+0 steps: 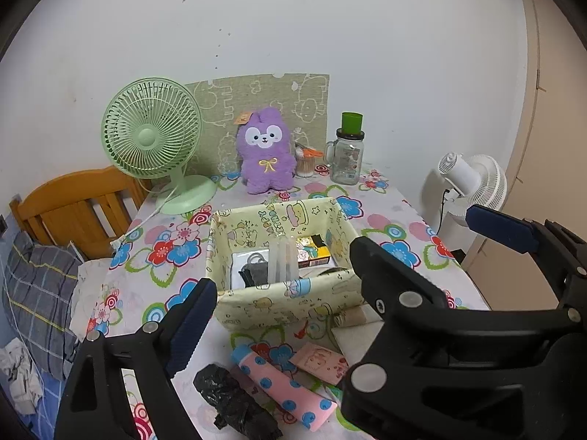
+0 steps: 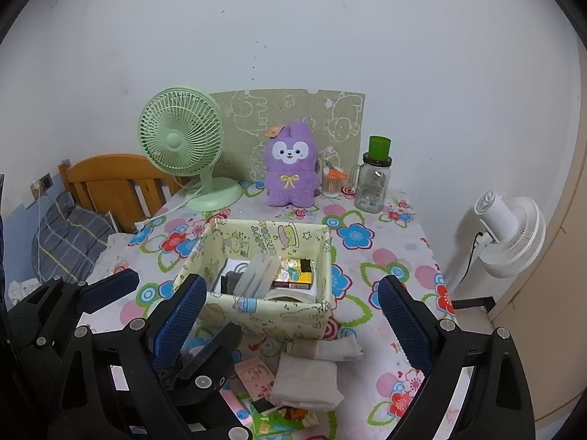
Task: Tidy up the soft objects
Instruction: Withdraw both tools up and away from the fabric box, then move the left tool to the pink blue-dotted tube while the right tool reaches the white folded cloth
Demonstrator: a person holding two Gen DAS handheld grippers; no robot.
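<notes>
Folded beige cloth (image 2: 306,385) lies on floral tablecloth (image 2: 385,256), in front of fabric storage box (image 2: 264,315). Left gripper (image 1: 282,300) and right gripper (image 2: 290,315): fingers apart, empty.

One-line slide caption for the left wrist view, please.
Open left gripper hovers over pink dotted pouch and black bag, before yellow fabric box; purple plush sits behind.

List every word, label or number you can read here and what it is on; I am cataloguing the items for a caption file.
"HAPPY": printed sideways on the inner back wall of the fabric box.
A second word beside it: too distorted to read.
Orange tag on the purple plush toy: too small to read.
Label on the glass jar: blurred.
Small yellow and black box inside the fabric box: print unreadable.
Pink card on the table: picture only, no legible words.
</notes>
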